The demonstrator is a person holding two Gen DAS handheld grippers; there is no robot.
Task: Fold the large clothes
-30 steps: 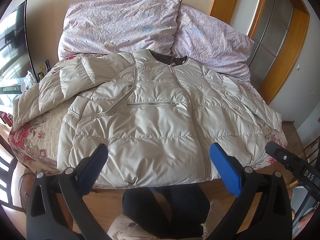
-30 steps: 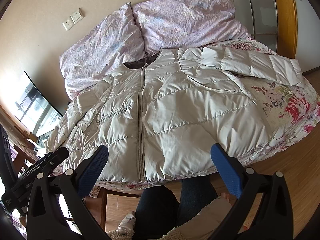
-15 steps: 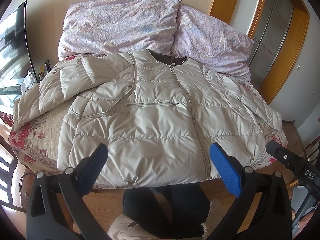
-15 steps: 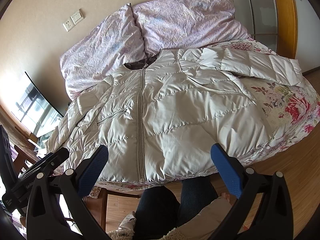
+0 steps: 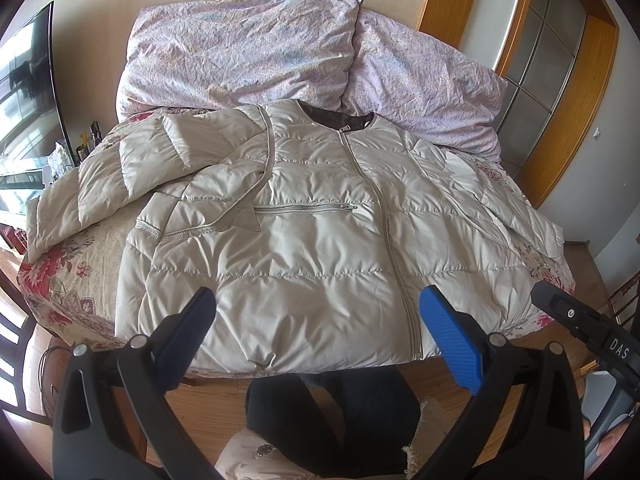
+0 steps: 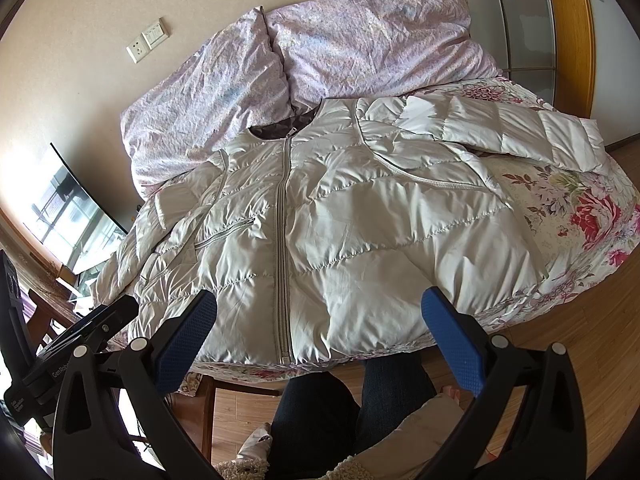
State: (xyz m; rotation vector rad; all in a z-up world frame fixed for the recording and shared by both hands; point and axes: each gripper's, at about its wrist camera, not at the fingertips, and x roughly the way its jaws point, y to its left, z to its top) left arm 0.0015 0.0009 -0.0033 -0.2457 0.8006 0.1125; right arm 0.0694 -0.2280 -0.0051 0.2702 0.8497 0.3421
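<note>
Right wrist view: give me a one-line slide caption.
Open right gripper hovers above the hem of a zipped cream puffer jacket spread flat on a floral bedspread, sleeves out, unfolded.

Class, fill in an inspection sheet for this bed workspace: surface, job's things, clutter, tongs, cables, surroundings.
Surface: floral bedspread on the bed.
Job's things: cream puffer jacket lies front up, zipped, sleeves spread sideways, hem at the near edge.
Clutter: two lilac pillows behind the collar.
Tongs: left tongs and right tongs open, above the hem, holding nothing.
Cables: thin cable on the floor by the bed's left corner.
Surroundings: television, wall sockets, wooden-framed glass door, wooden floor.
</note>
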